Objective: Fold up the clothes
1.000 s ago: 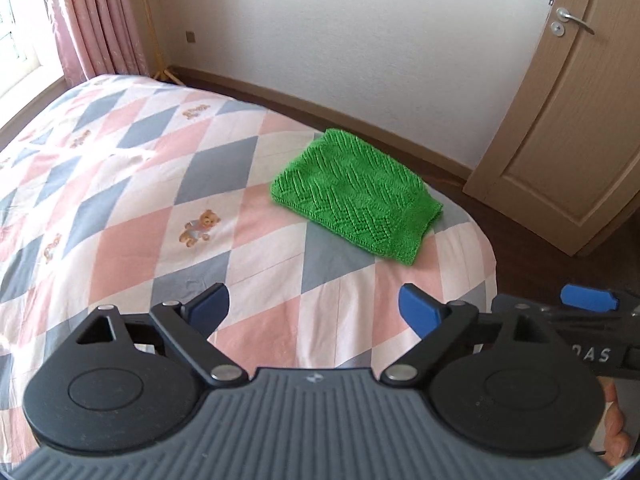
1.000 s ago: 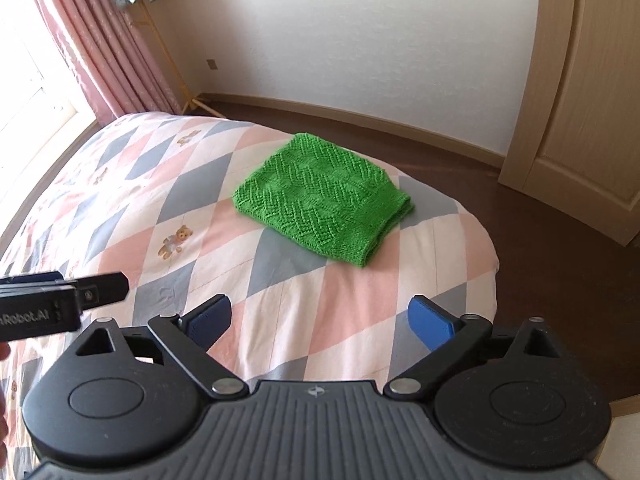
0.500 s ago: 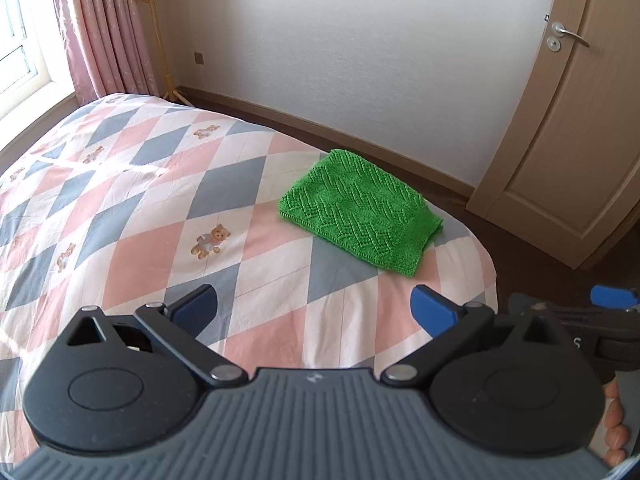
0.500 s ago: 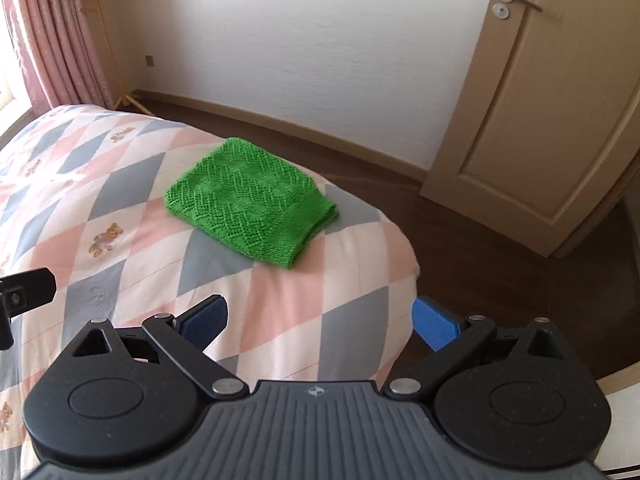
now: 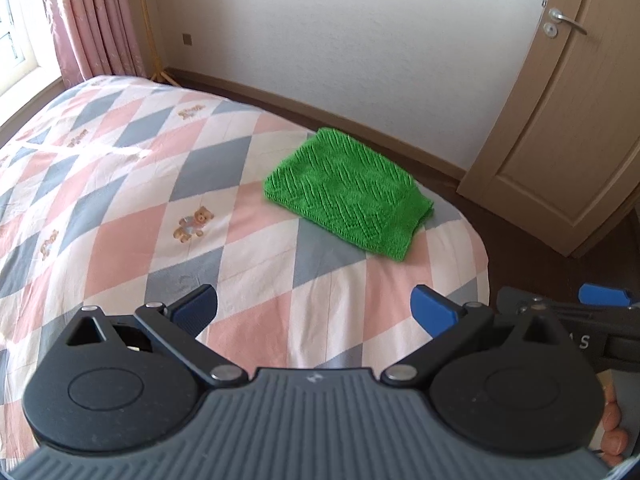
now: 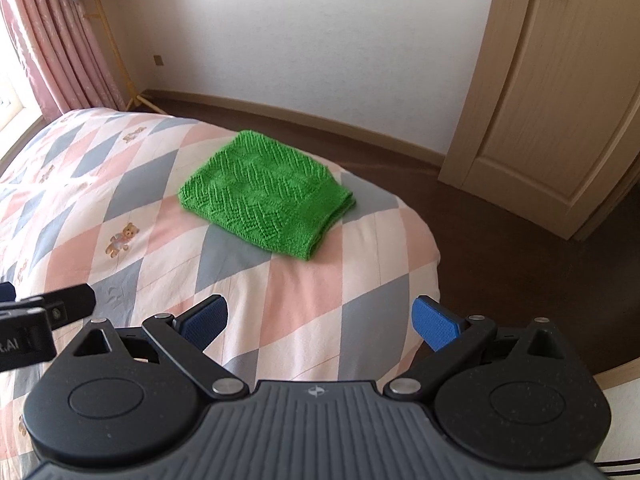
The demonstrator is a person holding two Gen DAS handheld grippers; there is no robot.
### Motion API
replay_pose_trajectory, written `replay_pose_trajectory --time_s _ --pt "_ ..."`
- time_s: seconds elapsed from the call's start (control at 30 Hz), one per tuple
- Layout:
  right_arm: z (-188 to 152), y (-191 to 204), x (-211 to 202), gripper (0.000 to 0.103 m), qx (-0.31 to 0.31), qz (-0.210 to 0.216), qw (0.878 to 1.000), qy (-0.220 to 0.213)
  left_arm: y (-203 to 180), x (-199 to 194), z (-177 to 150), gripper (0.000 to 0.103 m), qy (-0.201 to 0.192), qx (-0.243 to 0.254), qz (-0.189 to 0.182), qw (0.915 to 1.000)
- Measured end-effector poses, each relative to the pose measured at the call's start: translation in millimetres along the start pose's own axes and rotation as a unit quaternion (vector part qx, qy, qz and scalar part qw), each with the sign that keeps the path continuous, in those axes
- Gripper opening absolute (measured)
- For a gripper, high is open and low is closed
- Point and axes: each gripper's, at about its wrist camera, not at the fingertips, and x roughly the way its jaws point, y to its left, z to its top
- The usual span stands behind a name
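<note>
1. Green knitwear: one folded garment (image 5: 347,195), a chevron-patterned knit, lies flat on the bed (image 5: 120,184) near its far right corner, towards the door (image 5: 560,128). In the right wrist view the same garment (image 6: 267,205) shows stacked layers along its right edge.
2. One bed is in view, covered with a sheet of pink, grey and white diamonds with small teddy bear prints (image 5: 194,224).
3. Two tools appear. The left tool (image 5: 314,312) has its two blue-padded fingers spread wide with nothing between them; only the sheet shows in the gap.
4. The right tool (image 6: 320,322) is likewise spread wide and empty, and it sits over the near right edge of the bed.
5. Both tools hover above the near part of the bed, well apart from the garment, and point towards it.
6. The two tools are side by side: the right one shows at the right edge of the left wrist view, the left one at the left edge of the right wrist view.
7. Fingertips of one hand (image 5: 614,432) show at the lower right edge of the left wrist view, below the right tool.
8. One pink curtain (image 5: 96,20) hangs at the left, beside a wooden stand (image 6: 116,52) that carries a pale garment at its top.
</note>
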Motion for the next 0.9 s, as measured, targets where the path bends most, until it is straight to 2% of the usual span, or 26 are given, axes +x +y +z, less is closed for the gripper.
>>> replay_pose_trajectory --time_s 0.13,0.4,0.67,0.9 --pt "4 -6 12 0.101 0.006 0.012 1.000 0.015 -5 13 3 0.102 0.017 0.008 0.007 0.9998" --pt "15 -12 32 0.101 0.015 0.020 0.999 0.036 -22 33 12 0.102 0.026 0.041 0.024 0.9985" --pt "26 -11 50 0.101 0.015 0.020 0.998 0.051 -23 50 17 0.102 0.043 0.044 0.029 0.9977" --pt "35 -7 65 0.101 0.016 0.029 0.998 0.060 -13 63 24 0.102 0.052 0.027 0.033 0.9977"
